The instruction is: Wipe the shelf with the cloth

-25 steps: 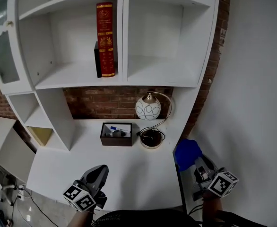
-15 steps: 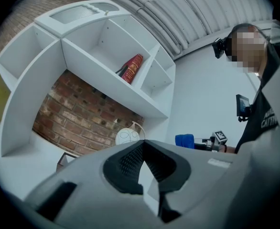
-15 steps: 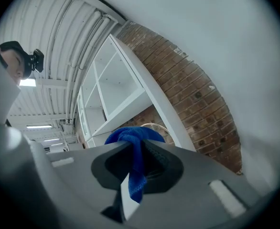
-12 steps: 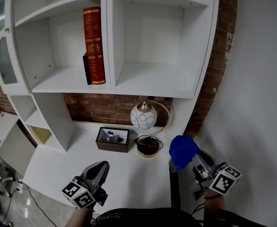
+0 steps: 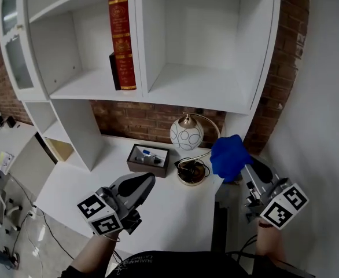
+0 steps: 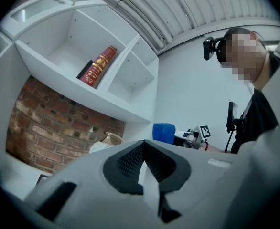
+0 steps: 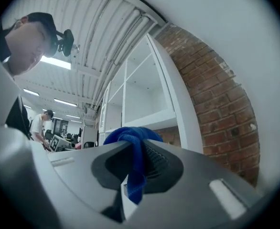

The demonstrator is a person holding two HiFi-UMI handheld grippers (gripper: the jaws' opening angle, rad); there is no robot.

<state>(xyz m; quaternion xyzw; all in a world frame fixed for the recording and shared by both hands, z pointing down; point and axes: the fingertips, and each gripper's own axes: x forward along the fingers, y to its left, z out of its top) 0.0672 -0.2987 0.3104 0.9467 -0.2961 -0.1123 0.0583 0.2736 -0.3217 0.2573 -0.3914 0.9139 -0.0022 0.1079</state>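
An office with a staged study corner. Ahead of the jaws, a white shelf unit (image 5: 187, 86) stands on a brick wall (image 5: 135, 120) over a desk (image 5: 175, 213) and lamp (image 5: 185, 135). Behind them are strip lights (image 7: 54, 62) and a person (image 7: 38, 125) at workstations.

The cloth (image 7: 133, 147) is deep blue and bunched into a loose wad. It is pinched between the right tongs (image 7: 132, 178), one fold hanging down between the jaws and the bulk bulging out past the tips. It is held in the air over the right end of the worktop (image 5: 158, 196), below the shelf (image 5: 198, 88) and probably apart from it. The shelf is white, upright and split into open compartments, backed by a brick wall (image 5: 146, 120).
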